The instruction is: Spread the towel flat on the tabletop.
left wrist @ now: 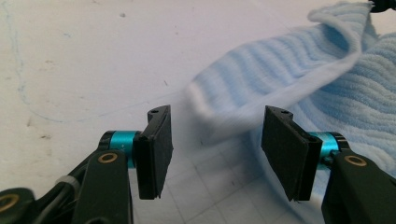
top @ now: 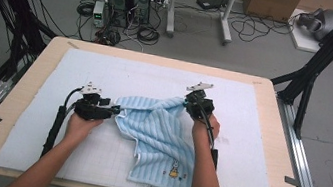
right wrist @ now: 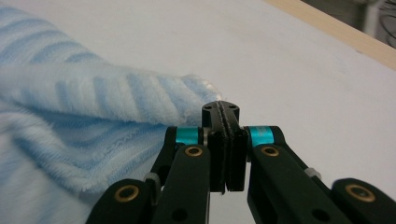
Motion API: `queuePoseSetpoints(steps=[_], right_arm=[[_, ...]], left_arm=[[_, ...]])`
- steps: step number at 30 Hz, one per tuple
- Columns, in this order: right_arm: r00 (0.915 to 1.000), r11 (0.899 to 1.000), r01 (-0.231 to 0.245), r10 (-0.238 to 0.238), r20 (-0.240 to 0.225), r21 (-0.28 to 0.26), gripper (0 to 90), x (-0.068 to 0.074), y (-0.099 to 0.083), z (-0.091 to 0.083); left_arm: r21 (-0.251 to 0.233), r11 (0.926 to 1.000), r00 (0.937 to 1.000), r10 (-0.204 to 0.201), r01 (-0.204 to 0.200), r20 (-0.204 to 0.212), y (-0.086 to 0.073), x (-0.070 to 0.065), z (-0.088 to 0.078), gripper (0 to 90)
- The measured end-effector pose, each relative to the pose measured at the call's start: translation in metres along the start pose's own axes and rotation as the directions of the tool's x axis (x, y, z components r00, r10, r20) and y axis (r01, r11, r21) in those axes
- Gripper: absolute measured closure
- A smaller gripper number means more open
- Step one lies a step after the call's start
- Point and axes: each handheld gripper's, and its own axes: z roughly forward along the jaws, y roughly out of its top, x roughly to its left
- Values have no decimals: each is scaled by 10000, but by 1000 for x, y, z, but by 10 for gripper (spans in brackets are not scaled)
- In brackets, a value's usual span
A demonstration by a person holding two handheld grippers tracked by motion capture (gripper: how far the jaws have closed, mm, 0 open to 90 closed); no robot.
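The bench point(top: 268, 140) is covered by a pale blue mat point(top: 107, 71). At the centre of the high view a striped blue towel point(top: 162, 138) is spread and rumpled. Its upper corner is pinched in the right gripper point(top: 192, 102), whose jaws are closed tight on the cloth. The left gripper point(left wrist: 215, 140), at centre left, is seen with jaws parted, the towel's edge lying loose between them.

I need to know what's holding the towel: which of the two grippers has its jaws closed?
The right gripper: its jaws are pressed together on a corner of the blue striped towel. The left gripper stands open.
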Motion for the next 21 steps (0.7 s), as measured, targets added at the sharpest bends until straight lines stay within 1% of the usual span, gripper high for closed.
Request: queuePoseSetpoints(steps=[2,3,4,5,6,7,8,9,10,12,13,14,15,16,17,18,19,20,21], right_arm=[[9987,9996,-266,264,434,27,900,-9,-4,-4],[9972,9992,-409,408,628,8,900,-13,-6,-7],[9942,9986,-532,534,932,-45,900,-17,-9,-9],[9896,9976,-687,692,1263,-81,900,-22,-12,-12],[9817,9961,-874,875,1693,-80,900,-27,-15,-15],[9765,9958,-916,889,1961,51,900,-30,-18,-16],[9750,9948,-989,916,2024,261,895,-32,-21,-15],[9759,9938,-1001,886,1993,481,893,-34,-23,-15],[9759,9950,-886,776,2041,453,842,-34,-25,-15],[9864,9961,-884,874,1396,16,681,-34,-27,-16],[9930,9956,-899,916,750,-263,647,-33,-26,-15],[9974,9973,-629,642,334,-375,609,-30,-25,-13],[9991,9982,-395,402,160,-441,581,-27,-23,-12],[9978,9970,-218,171,-637,-736,564,-23,-21,-9],[9948,9966,-114,30,-1018,-822,559,-20,-20,-8],[9894,9957,318,-437,-1385,-868,553,-13,-17,-4],[9817,9952,397,-555,-1823,-896,550,-10,-17,-1],[9694,9942,680,-855,-2301,-828,542,-3,-15,4],[9607,9918,996,-1169,-2519,-806,541,1,-14,6]], left_arm=[[11,10000,10000,-2,2,-14,0,0,0,429],[37,10000,10000,-16,16,34,0,-1,0,429],[54,10000,9999,-8,7,109,0,-1,1,429],[67,10000,9998,9,-10,214,-1,-3,2,429],[84,10000,9995,25,-28,303,-1,-5,3,429],[69,10000,9994,33,-36,356,-1,-6,4,430],[55,10000,9988,8,-11,483,-2,-8,4,430],[44,10000,9984,27,-30,560,-2,-9,5,432],[36,10000,9978,26,-29,657,-2,-10,6,433],[77,9999,9970,96,-102,774,-2,-12,8,434],[67,10000,9965,42,-47,832,-3,-13,8,434],[100,9999,9963,70,-79,858,-3,-13,9,434],[91,9999,9961,75,-84,878,-3,-14,9,434],[86,9999,9961,75,-83,878,-3,-14,9,435],[84,9999,9962,86,-93,862,-3,-14,8,434],[82,9999,9963,91,-98,853,-2,-14,8,434],[86,9999,9964,52,-60,840,-2,-13,7,434],[101,9999,9967,90,-98,808,-2,-12,7,434],[111,9999,9969,87,-96,782,-2,-11,6,434]])
